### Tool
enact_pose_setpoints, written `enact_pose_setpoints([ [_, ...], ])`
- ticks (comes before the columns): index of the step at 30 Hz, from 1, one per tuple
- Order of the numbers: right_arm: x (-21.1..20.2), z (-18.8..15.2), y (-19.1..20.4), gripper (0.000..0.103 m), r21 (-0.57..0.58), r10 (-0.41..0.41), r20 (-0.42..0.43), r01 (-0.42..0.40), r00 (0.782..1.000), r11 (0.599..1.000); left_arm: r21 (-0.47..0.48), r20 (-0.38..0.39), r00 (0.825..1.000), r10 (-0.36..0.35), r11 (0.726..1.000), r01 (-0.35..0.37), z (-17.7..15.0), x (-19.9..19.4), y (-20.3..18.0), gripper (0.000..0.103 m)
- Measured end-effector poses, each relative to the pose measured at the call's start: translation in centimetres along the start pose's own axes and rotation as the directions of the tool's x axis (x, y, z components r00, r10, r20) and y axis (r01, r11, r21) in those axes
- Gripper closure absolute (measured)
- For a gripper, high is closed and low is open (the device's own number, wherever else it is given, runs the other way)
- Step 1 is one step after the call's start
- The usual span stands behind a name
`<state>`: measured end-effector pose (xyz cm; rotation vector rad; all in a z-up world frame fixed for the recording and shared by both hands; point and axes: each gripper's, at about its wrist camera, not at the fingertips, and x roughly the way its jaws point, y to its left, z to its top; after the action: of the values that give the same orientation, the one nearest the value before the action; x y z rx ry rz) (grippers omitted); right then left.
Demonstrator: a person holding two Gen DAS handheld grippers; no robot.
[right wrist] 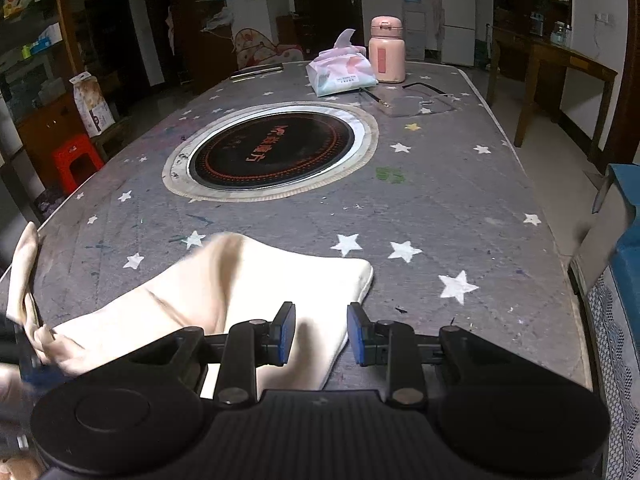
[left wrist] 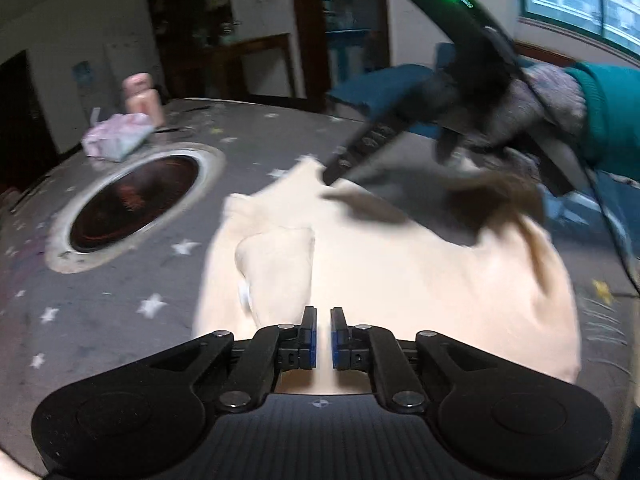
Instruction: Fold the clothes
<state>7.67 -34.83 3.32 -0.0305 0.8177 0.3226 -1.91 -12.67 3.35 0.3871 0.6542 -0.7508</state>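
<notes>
Star-print table (right wrist: 440, 200) | cream garment (left wrist: 380, 272) blurred | left tool (left wrist: 323, 334) nearly clenched, empty | right tool (right wrist: 321, 334) released

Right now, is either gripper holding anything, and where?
Right gripper holds nothing, open over the cream garment. Left gripper nearly shut at a bunched fold; grip unclear.

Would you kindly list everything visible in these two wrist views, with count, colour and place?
garment: one, cream, near end of table
table cover: one, grey with white stars
round hob: one, black with steel rim, table middle
tissue pack: one, pink and white, far end
flask: one, pink, beside the tissue pack
stool: one, red, on the floor at the left
left gripper: black, blue pads, almost shut, over the garment
right gripper: black, partly open, nothing held
gloved hand: one, grey, green sleeve, holding the right gripper
</notes>
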Motion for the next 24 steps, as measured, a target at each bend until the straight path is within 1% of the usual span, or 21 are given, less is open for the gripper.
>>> enact_pose_setpoints([
  [2,-0.1,0.0,-0.1,0.073,0.0,0.0,0.001,0.0,1.0,1.0,0.001,0.053,0.999,0.004,1.0,-0.004,0.3,-1.2,0.2,0.087],
  [4,-0.2,0.0,-0.1,0.07,-0.003,-0.002,0.004,0.002,1.0,1.0,-0.02,0.095,0.994,0.062,0.998,-0.061,0.6,-2.1,0.9,0.085],
  [6,-0.1,0.0,-0.2,0.07,-0.005,-0.005,0.004,0.005,1.0,1.0,-0.072,0.088,0.989,0.119,0.991,-0.113,1.0,-2.0,2.4,0.075],
  [7,0.0,0.1,-0.2,0.07,-0.004,-0.006,0.003,0.006,1.0,1.0,-0.103,0.067,0.989,0.133,0.987,-0.126,1.2,-1.7,3.0,0.06],
  [8,0.1,0.0,-0.1,0.07,-0.003,-0.005,0.002,0.005,1.0,1.0,-0.128,0.039,0.99,0.136,0.983,-0.13,1.3,-1.2,3.5,0.052],
  [10,0.4,0.0,0.0,0.07,-0.002,-0.005,-0.002,0.005,1.0,1.0,-0.143,-0.007,0.993,0.117,0.983,-0.116,1.6,0.0,3.8,0.052],
  [12,0.5,-0.1,0.1,0.07,-0.003,-0.001,-0.004,0.001,1.0,1.0,-0.137,-0.02,0.996,0.092,0.986,-0.094,1.6,0.8,3.4,0.055],
  [14,0.5,-0.1,0.2,0.07,-0.006,0.001,-0.005,-0.001,1.0,1.0,-0.124,-0.019,0.998,0.065,0.99,-0.067,1.6,1.5,3.0,0.086],
  [15,0.5,0.0,0.2,0.07,-0.009,-0.001,-0.005,0.001,1.0,1.0,-0.11,-0.018,0.998,0.059,0.992,-0.06,1.6,1.8,2.8,0.09],
  [16,0.5,0.0,0.2,0.07,-0.012,-0.004,-0.006,0.004,1.0,1.0,-0.092,-0.012,0.998,0.069,0.993,-0.07,1.5,1.8,2.7,0.095],
  [18,0.5,0.1,0.1,0.07,-0.012,-0.009,-0.009,0.009,1.0,1.0,-0.062,0.003,0.995,0.104,0.993,-0.104,1.3,1.5,2.6,0.098],
  [20,0.6,0.2,-0.1,0.07,-0.009,-0.012,-0.011,0.012,1.0,1.0,-0.088,0.019,0.989,0.147,0.985,-0.145,1.4,1.0,3.6,0.099],
  [22,0.8,0.3,-0.3,0.07,-0.005,-0.017,-0.014,0.016,1.0,1.0,-0.132,0.03,0.976,0.215,0.969,-0.209,1.7,0.6,5.3,0.099],
  [24,1.0,0.3,-0.4,0.07,-0.001,-0.016,-0.021,0.015,1.0,1.0,-0.175,0.032,0.958,0.285,0.945,-0.275,1.8,0.3,7.2,0.099],
])
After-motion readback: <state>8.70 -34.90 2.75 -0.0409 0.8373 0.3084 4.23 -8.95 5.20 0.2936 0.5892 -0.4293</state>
